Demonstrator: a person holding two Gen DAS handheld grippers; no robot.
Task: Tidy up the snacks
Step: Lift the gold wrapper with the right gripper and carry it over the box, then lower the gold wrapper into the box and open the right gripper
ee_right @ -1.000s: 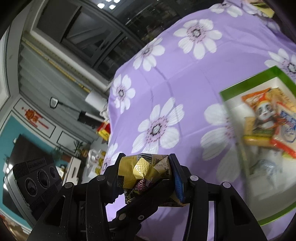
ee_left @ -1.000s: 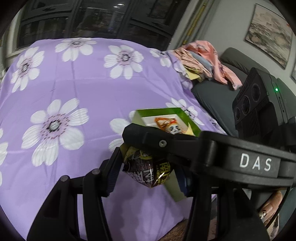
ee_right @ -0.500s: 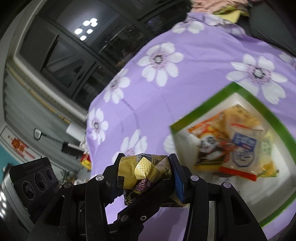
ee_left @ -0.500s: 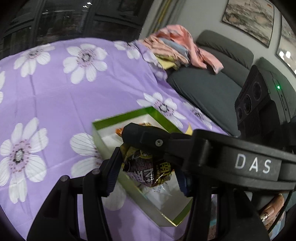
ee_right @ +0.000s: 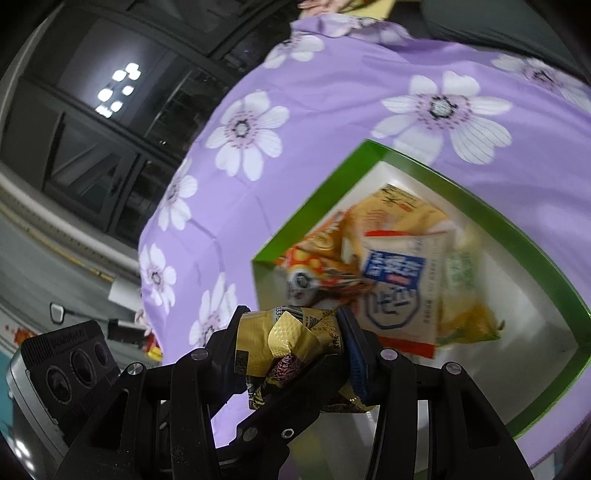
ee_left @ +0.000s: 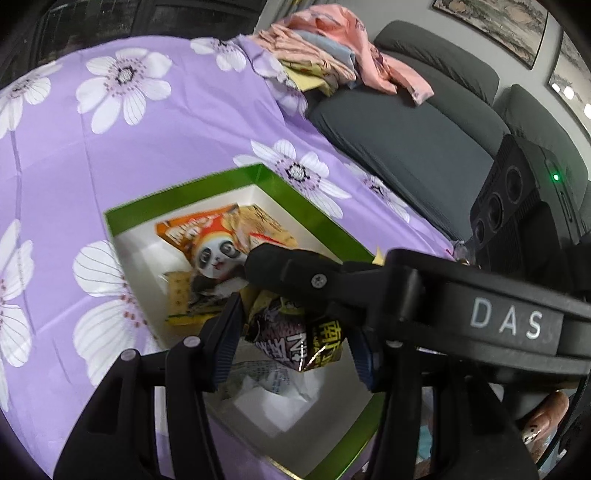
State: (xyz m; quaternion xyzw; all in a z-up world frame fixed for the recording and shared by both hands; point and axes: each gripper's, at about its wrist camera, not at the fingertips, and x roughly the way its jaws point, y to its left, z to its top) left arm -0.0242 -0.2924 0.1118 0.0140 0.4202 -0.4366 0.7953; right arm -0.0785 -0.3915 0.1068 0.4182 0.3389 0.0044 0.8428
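A home living room: grey sofa (ee_left: 406,122), heaped clothes (ee_left: 332,59), framed pictures (ee_left: 491,22), floral purple cloth (ee_left: 147,147).

Black tool (ee_left: 295,332), silver screws, "DAS" lettering.

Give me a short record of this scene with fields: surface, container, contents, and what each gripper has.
surface: purple floral cloth
container: green-rimmed box, open, on the cloth
contents: panda snack bag, blue-label packet, other packets
left gripper: jaws shut on a dark and yellow snack packet
right gripper: jaws shut on a gold snack packet
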